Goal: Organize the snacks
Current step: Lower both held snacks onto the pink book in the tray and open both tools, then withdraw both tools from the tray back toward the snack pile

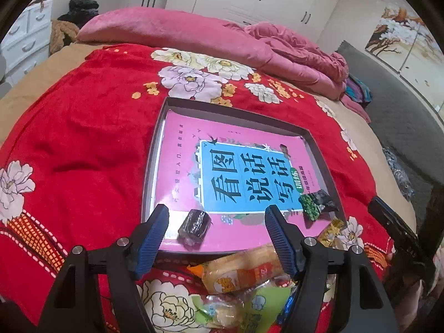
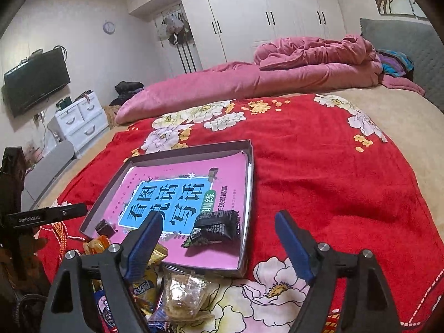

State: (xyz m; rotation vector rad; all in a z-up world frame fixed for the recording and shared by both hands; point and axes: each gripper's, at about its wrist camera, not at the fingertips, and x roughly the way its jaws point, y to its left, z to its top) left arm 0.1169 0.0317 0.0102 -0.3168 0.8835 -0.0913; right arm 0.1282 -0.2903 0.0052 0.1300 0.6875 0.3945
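A shallow grey box (image 1: 155, 149) (image 2: 247, 149) lined with a pink book lies on the red floral blanket. In it sit a dark brown wrapped snack (image 1: 194, 225) (image 2: 105, 227) and a black-and-green packet (image 1: 316, 204) (image 2: 216, 228). Loose snacks lie heaped before the box: an orange-wrapped cake (image 1: 244, 269), a green packet (image 1: 263, 302), a clear-wrapped biscuit (image 2: 184, 295), yellow packets (image 2: 155, 258). My left gripper (image 1: 216, 216) is open and empty above the box's near edge. My right gripper (image 2: 219, 223) is open and empty near the black packet.
The red blanket (image 2: 333, 183) covers a bed with a pink quilt (image 2: 249, 80) bunched at the far side. A grey headboard (image 2: 402, 44) stands right, white drawers (image 2: 80, 116) and a TV (image 2: 36, 80) left. The other gripper's body (image 2: 47, 216) shows at the left edge.
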